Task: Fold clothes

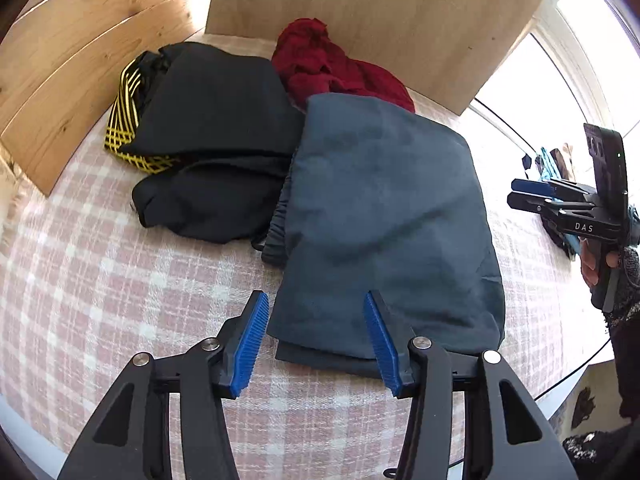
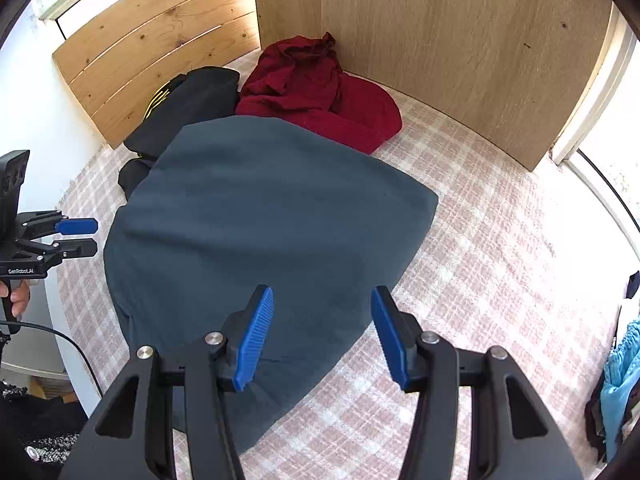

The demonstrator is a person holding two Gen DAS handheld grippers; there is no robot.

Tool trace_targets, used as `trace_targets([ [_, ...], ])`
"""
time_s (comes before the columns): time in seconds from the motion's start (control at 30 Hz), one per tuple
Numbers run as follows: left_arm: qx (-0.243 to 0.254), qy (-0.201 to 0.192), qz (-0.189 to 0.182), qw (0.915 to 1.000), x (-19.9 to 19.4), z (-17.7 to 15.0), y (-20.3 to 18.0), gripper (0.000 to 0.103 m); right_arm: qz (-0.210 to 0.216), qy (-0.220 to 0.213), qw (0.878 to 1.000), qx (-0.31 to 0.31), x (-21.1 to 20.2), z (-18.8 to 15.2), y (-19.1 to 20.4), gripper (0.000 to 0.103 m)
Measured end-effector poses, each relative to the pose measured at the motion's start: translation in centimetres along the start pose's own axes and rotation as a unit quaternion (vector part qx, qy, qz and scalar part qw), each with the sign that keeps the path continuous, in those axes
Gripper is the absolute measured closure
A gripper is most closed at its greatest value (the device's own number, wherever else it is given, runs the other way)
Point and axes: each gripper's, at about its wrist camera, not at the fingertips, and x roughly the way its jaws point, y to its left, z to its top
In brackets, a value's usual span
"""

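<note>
While both tongs [image 1: 316, 304] [image 2: 322, 300] gape (empty), folded garment [image 1: 384, 216] edge below

Home bedroom: a bed is lying under a pink-and-white checked cover [image 2: 480, 240], a slatted pine headboard [image 2: 160, 52] and wood panel [image 2: 460, 60] are standing at the far side, daylight is coming through a window [image 1: 580, 60] on the right.

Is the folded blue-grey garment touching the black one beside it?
Touching. The left wrist view shows the blue-grey garment with its left edge pressed against the black garment, no bedcover between.
</note>
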Motion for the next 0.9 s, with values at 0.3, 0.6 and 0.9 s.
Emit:
trace_targets([
  [0.3,-0.18,-0.017,0.01,0.9835,2.6,1.5,0.6,0.051,0.037,0.015,0.993,-0.111,1.8,5.3,-2.2,0.052],
  [0.6,-0.242,-0.025,0.01,0.9699,5.5,3.3,0.8,0.039,0.038,0.042,0.986,-0.154,4.3,7.1,-4.5,0.052],
  [0.9,-0.235,-0.026,0.041,0.9707,5.0,3.2,1.5,0.036,0.077,0.052,0.993,-0.069,5.6,1.5,-5.7,0.052],
])
